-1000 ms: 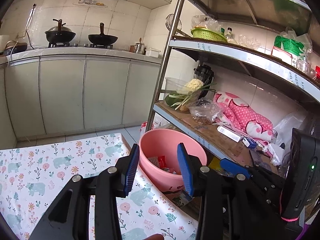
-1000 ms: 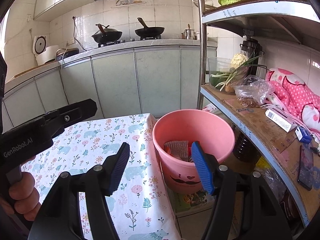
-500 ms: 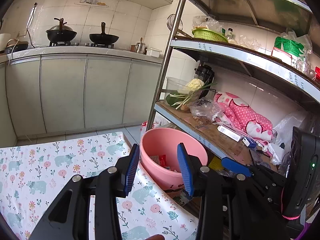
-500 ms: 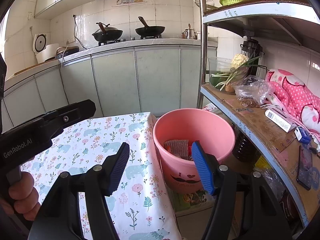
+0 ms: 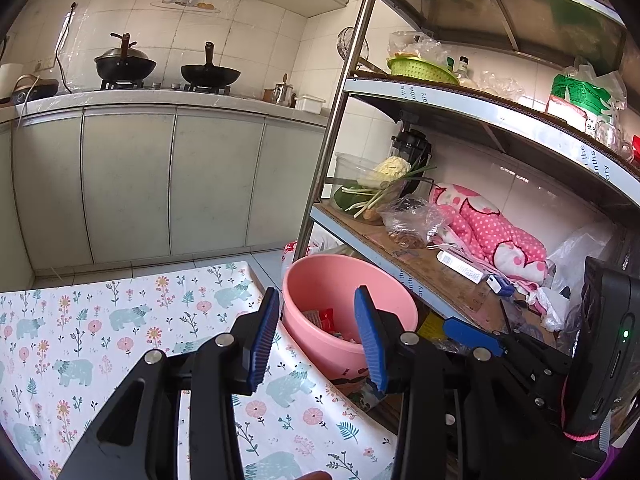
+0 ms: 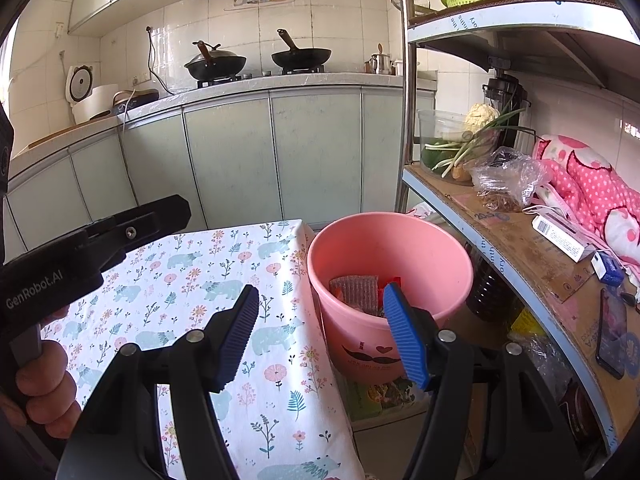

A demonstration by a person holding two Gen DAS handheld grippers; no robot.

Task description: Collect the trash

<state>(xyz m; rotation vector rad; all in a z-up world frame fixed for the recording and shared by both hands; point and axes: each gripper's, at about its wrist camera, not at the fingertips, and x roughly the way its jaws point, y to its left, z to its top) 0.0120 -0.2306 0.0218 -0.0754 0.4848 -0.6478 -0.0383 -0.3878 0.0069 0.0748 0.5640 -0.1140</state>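
A pink bucket (image 6: 390, 240) (image 5: 320, 276) stands on the floor between the table and a metal rack. Inside it lie wrappers: a grey woven-looking packet (image 6: 354, 288) and red pieces (image 5: 324, 316). My left gripper (image 5: 316, 338) hovers over the table's right edge, open, with nothing between its blue pads. My right gripper (image 6: 322, 332) is open too and empty, held above the table edge and the bucket's near rim. The left gripper's black body (image 6: 92, 240) and the hand holding it (image 6: 44, 396) show at the left of the right wrist view.
A cloth with bears and flowers (image 6: 192, 280) covers the table. The rack (image 6: 516, 248) on the right holds greens, a plastic bag, a pink dotted cloth, small boxes and a phone. Kitchen cabinets (image 6: 280, 152) with two woks stand behind.
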